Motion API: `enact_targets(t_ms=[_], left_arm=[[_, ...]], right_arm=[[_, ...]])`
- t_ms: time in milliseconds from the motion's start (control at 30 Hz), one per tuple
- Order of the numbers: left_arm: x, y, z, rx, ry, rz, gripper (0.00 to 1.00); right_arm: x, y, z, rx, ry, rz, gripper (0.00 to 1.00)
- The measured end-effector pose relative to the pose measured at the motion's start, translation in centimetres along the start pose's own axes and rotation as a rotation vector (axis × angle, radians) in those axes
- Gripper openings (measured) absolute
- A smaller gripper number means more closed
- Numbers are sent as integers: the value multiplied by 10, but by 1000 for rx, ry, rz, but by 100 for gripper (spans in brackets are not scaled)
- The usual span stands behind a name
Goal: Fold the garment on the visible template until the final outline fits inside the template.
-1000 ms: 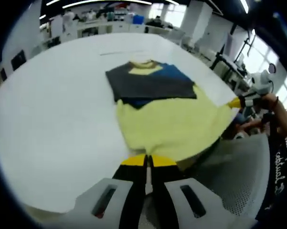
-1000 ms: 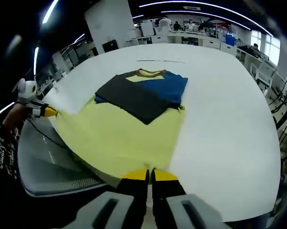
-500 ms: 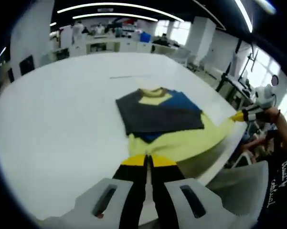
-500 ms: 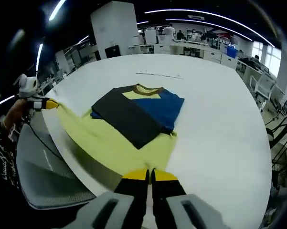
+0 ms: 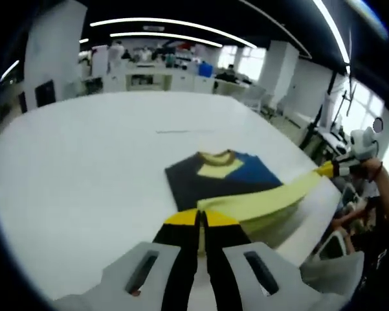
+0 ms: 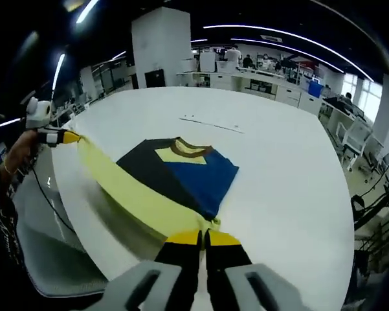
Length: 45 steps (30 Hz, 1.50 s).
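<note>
In the left gripper view, the left hand-held gripper [image 5: 199,219], black with yellow tips, is rising from the bottom centre of the frame, its jaws clenched on the near corner of the yellow hem of a soft knit garment [image 5: 213,181] in yellow, dark grey and blue. The garment is lying on the large white round surface [image 5: 84,162], just right of the frame's centre, with its brown-edged collar pointing toward the top. The dark sleeves are folded across its body. The yellow hem is lifting off the surface as a taut band running from the bottom centre to the right edge. There the right hand-held gripper [image 5: 326,170] is pinching the other corner, held by a person's hand [image 5: 369,170].

In the right gripper view, the right hand-held gripper [image 6: 202,237] is coming up from the bottom centre, jaws closed on the yellow hem. The garment [image 6: 181,172] is sitting at the centre of the frame on the white surface [image 6: 278,168]. The yellow band is stretching to the upper left, where the left hand-held gripper [image 6: 70,137] is gripping it. A thin dark line [image 6: 210,123] is lying on the surface beyond the collar.
</note>
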<state>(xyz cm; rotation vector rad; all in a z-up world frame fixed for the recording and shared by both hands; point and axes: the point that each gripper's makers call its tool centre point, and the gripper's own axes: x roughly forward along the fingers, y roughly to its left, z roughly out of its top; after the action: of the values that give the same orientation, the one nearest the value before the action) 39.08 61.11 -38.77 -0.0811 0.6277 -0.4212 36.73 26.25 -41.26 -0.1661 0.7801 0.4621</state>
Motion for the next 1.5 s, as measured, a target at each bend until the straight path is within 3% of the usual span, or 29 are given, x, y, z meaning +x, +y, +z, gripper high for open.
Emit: enact_targets(t_ms=[433,600,867,1133,1267,1500], left_arm=[[27,19,45,-22,-76,48,0],[36,26,59,-50,-107,65,0],[59,42,74,-102,-141,110,0],[90,55,79,-129,-136,138,0],[105,61,77,-180,-141,156,0],[134,74,68,-192,-117,203,0]], right_arm=[[19,-25,54,-38,-72,-45,0],[31,-39,77,-22,-111,-62,0],[56,-54,99,9,-144,-74,0],[84,-67,101,41,-130,-100,0],[99,-72,99,53,-110,-112,0],[126,-83,95,92,-91,-143,0]])
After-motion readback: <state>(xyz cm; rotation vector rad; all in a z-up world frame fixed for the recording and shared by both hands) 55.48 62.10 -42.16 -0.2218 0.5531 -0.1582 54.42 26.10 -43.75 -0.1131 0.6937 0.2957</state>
